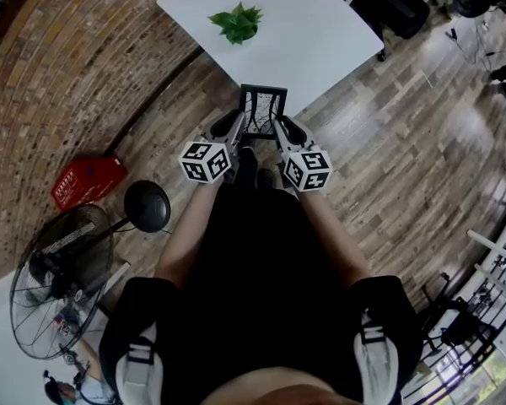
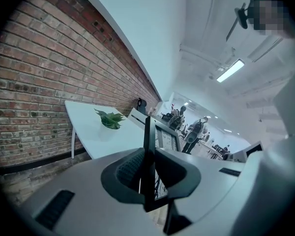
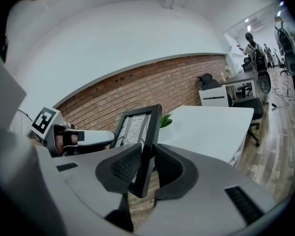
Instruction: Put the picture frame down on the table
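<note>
A black picture frame (image 1: 261,110) with a branch drawing hangs upright between both grippers, in the air just short of the near edge of the white table (image 1: 320,32). My left gripper (image 1: 239,127) is shut on the frame's left edge (image 2: 148,151). My right gripper (image 1: 277,127) is shut on its right edge (image 3: 148,146). In the right gripper view the left gripper (image 3: 78,137) shows beyond the frame. Both grippers point slightly downward toward the table.
A small green plant (image 1: 237,22) sits on the table's middle. A brick wall (image 1: 59,74) runs along the left. On the wooden floor to the left lie a red crate (image 1: 86,181), a fan (image 1: 59,289) and a black round stool (image 1: 147,207). Office chairs (image 1: 401,7) stand beyond the table.
</note>
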A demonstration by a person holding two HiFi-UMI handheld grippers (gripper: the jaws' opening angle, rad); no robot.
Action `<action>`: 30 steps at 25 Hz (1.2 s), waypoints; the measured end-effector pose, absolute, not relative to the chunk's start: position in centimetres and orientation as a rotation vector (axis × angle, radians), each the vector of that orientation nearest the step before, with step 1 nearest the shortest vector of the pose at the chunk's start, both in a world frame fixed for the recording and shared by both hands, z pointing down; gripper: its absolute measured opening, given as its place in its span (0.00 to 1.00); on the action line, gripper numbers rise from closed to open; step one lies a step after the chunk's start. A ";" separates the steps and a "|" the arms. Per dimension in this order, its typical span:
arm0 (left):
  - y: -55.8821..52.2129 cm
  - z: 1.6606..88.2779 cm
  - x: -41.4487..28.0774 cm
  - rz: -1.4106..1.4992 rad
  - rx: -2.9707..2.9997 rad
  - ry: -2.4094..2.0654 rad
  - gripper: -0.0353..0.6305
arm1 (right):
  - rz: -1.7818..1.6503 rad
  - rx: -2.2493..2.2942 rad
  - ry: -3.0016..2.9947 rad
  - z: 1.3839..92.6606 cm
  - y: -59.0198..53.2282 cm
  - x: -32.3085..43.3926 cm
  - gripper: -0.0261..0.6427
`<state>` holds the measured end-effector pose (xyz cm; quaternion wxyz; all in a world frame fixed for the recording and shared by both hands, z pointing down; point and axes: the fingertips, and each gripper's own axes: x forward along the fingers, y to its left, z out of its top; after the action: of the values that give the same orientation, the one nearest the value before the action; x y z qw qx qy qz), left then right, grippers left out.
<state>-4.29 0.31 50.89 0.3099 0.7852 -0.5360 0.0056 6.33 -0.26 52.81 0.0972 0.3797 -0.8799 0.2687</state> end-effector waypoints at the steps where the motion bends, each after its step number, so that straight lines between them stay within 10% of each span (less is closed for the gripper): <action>1: -0.2 51.0 -4.4 0.017 2.076 -1.411 0.17 | 0.797 1.131 -2.602 52.9 -0.7 6.3 0.16; 30: -11.3 54.9 -6.8 0.163 2.126 -1.199 0.17 | 0.914 1.341 -2.440 56.5 -11.1 3.8 0.15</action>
<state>-6.76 -11.34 54.87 0.3407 0.8170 -0.4610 0.0628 3.81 -11.10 56.48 0.1052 0.4551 -0.8280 0.3102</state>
